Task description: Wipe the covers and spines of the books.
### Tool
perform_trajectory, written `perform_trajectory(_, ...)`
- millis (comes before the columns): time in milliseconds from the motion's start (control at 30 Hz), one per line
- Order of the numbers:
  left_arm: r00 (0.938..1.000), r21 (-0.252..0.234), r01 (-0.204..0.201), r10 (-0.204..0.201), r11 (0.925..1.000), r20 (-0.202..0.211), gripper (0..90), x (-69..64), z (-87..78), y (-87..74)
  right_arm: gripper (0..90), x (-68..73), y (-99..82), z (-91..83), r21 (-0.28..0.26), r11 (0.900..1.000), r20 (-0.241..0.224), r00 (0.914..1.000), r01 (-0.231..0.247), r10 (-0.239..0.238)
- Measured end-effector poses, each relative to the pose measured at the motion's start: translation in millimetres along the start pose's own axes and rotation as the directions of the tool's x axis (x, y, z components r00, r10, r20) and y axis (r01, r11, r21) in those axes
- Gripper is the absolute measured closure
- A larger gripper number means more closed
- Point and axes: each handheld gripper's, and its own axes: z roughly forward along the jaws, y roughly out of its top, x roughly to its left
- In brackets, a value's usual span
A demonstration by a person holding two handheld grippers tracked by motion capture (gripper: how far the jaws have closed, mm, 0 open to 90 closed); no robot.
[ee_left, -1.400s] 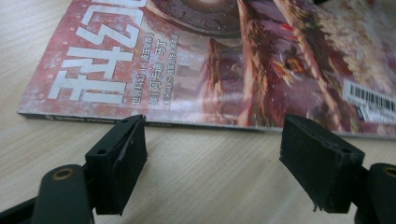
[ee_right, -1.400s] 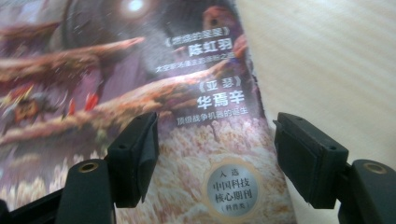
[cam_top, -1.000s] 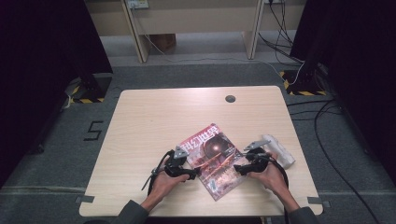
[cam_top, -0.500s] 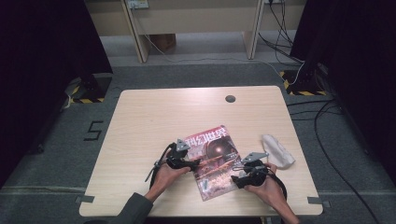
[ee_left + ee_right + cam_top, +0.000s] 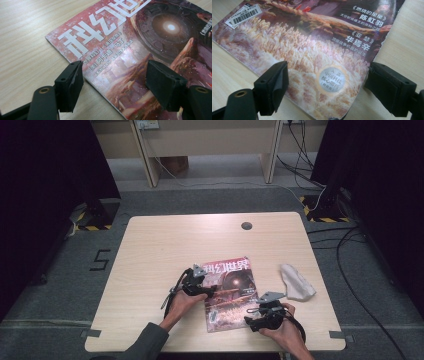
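Observation:
A magazine [image 5: 231,290] with a red cover and white title lies flat on the wooden table [image 5: 165,245], title toward the far side. My left gripper [image 5: 206,287] sits at its left edge. In the left gripper view the left gripper [image 5: 113,68] is open, its jaws straddling that edge of the magazine [image 5: 140,42] without pressing; they have just been closing a little. My right gripper [image 5: 251,318] is at the near right corner. It [image 5: 328,68] is open, its jaws having just widened, with the magazine's corner [image 5: 317,57] lying between and below them.
A crumpled white cloth [image 5: 296,282] lies on the table right of the magazine. A small dark round disc [image 5: 246,225] sits near the table's far edge. Cables and yellow-black tape lie on the floor around the table.
The magazine has turned from a diagonal lie to nearly square with the table. My right hand has slid toward the near edge, my left hand slightly away along the magazine's left side.

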Motion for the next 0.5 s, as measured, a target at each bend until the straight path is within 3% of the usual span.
perform_trajectory(267,0.9995,0.010,0.016,-0.016,0.9998,0.028,24.9,-1.4,-30.6,-19.1,19.8,4.9,-6.4,-3.6,-0.008,0.9998,-0.023,0.9996,-0.016,0.016)
perform_trajectory(367,0.9983,0.002,0.001,-0.001,1.0000,0.058,24.9,-10.0,-49.8,-30.2,19.2,13.0,-7.4,-4.1,-0.011,0.9999,-0.018,0.9998,0.012,-0.013)
perform_trajectory(433,0.9956,0.006,-0.016,0.016,0.9998,0.092,24.6,-18.3,-57.5,-36.9,18.9,17.0,-7.4,-4.5,-0.009,0.9997,-0.006,0.9997,0.023,-0.023)
perform_trajectory(500,0.9943,0.008,-0.033,0.032,0.9994,0.101,24.6,-23.0,-61.0,-40.7,18.9,18.4,-7.4,-4.6,-0.011,0.9996,-0.008,0.9996,0.028,-0.028)
